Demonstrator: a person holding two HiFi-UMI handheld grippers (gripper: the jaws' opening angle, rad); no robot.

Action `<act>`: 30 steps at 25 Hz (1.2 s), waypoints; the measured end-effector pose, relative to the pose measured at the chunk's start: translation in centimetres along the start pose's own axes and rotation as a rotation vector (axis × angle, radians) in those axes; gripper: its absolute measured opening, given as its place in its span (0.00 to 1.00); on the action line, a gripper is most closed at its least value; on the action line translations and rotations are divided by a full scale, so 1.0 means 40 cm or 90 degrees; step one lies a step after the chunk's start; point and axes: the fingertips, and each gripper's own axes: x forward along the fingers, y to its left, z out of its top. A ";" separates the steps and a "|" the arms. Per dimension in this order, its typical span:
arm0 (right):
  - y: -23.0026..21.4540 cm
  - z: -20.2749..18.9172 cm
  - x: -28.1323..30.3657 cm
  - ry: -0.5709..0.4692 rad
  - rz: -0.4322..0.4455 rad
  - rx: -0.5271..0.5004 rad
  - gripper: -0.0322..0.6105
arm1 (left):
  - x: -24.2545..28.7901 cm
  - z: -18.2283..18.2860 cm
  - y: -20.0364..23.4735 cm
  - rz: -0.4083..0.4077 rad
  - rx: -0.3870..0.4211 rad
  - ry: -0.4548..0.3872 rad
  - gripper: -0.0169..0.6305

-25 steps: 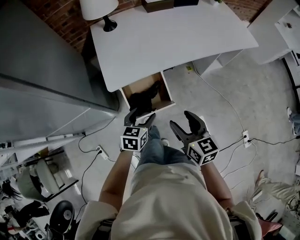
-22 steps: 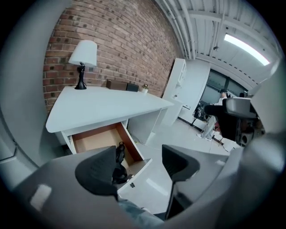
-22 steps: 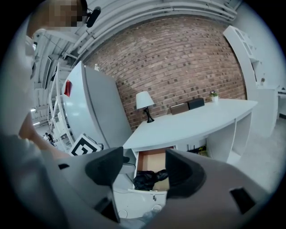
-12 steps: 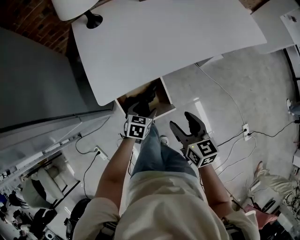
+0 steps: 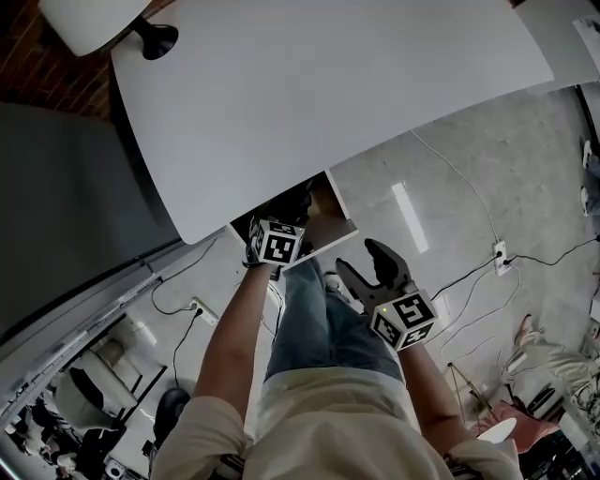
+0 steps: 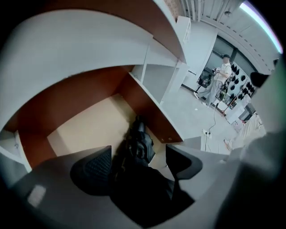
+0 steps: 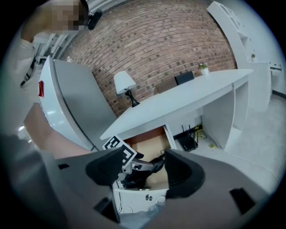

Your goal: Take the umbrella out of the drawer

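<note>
The black folded umbrella lies in the open drawer, along its right wall. My left gripper points steeply down into the drawer. Its jaws are opening and stand either side of the umbrella's near end, with the pads not pressing on it. In the head view the left gripper reaches over the drawer's front, and the umbrella shows as a dark shape inside. My right gripper hangs open and empty to the right of the drawer, above the person's leg. From the right gripper view, the right gripper looks at the drawer.
The drawer hangs under a white desk with a lamp at its far left. A grey cabinet stands left of the desk. Cables and a power strip lie on the floor to the right.
My left gripper has dropped forward and down into the drawer, over the umbrella. The right gripper has sunk a little. The head has moved closer over the desk.
</note>
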 end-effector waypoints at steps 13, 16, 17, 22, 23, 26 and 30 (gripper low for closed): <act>-0.066 -0.051 0.074 0.007 -0.027 0.053 0.49 | 0.173 -0.133 0.045 -0.012 0.063 0.195 0.64; -0.071 -0.057 0.087 0.007 -0.030 0.065 0.49 | 0.183 -0.143 0.052 -0.002 0.095 0.237 0.64; -0.071 -0.058 0.091 0.005 -0.030 0.069 0.49 | 0.187 -0.146 0.053 -0.005 0.097 0.246 0.64; -0.072 -0.057 0.095 0.001 -0.031 0.071 0.49 | 0.194 -0.139 0.048 -0.017 0.109 0.249 0.52; -0.074 -0.055 0.092 -0.002 -0.031 0.072 0.49 | 0.192 -0.141 0.045 -0.012 0.112 0.251 0.50; -0.078 -0.045 0.081 -0.008 -0.030 0.071 0.49 | 0.179 -0.161 0.044 0.009 0.116 0.274 0.45; -0.072 -0.028 0.056 -0.016 -0.025 0.059 0.49 | 0.151 -0.133 0.019 -0.001 0.136 0.235 0.43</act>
